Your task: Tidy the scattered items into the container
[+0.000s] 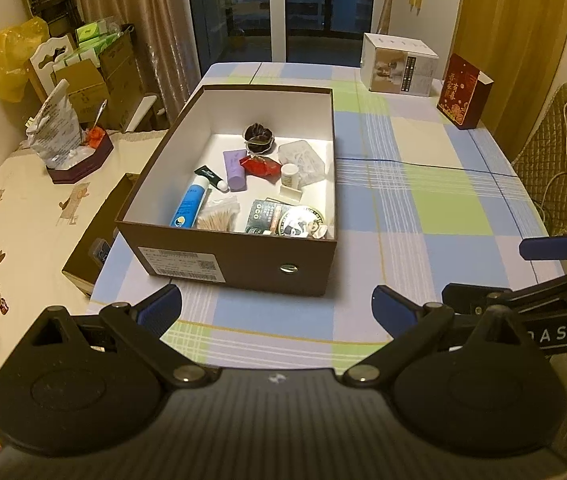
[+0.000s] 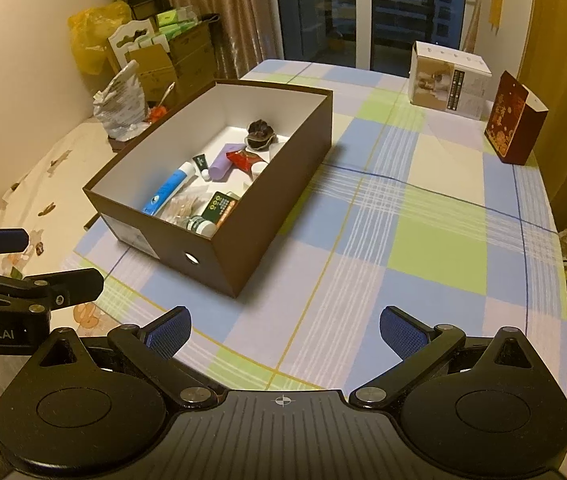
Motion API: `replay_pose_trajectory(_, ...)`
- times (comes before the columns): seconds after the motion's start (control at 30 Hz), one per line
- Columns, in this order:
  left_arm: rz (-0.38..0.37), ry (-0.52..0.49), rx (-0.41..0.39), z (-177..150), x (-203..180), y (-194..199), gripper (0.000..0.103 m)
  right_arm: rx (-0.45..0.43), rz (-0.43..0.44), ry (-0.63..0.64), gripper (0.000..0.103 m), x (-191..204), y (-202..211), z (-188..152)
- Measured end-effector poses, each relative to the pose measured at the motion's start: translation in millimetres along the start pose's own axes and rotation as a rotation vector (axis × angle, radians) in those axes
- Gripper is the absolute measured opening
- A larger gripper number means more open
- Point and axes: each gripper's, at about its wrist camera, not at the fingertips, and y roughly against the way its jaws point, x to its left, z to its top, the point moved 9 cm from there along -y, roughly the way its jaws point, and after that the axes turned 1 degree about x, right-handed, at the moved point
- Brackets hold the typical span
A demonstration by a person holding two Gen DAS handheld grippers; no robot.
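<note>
The brown shoebox (image 1: 239, 258), white inside and lidless, stands near the left edge of the surface (image 1: 423, 200), which is covered by a plaid cloth; its open top lets items be dropped in from above. Inside lie the gathered items: a blue tube (image 1: 189, 206), a purple tube (image 1: 234, 170), a red wrapper (image 1: 261, 166), a dark round ornament (image 1: 258, 136), a small white bottle (image 1: 289, 174), a clear plastic bag (image 1: 303, 156), a bundle of cotton swabs (image 1: 217, 218), a dark card packet (image 1: 263, 216) and a round tin (image 1: 303, 222). No loose small items show on the cloth around the box, so the tidying appears complete or nearly so. Two cartons, one white (image 1: 399, 66) and one red (image 1: 463, 96), stand upright at the far right corner, well apart from the box. The left gripper (image 1: 277, 306) and the right gripper (image 2: 285, 330) both hover before the box's near end, fingers spread wide, holding and touching nothing.
</note>
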Motion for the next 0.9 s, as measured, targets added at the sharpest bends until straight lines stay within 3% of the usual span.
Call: replay_pose_trajectory(0.9,-0.012,-0.009,-0.003,-2,-9,2,0.100,0.010,-0.017,-0.012,0.103,-5,2,-11)
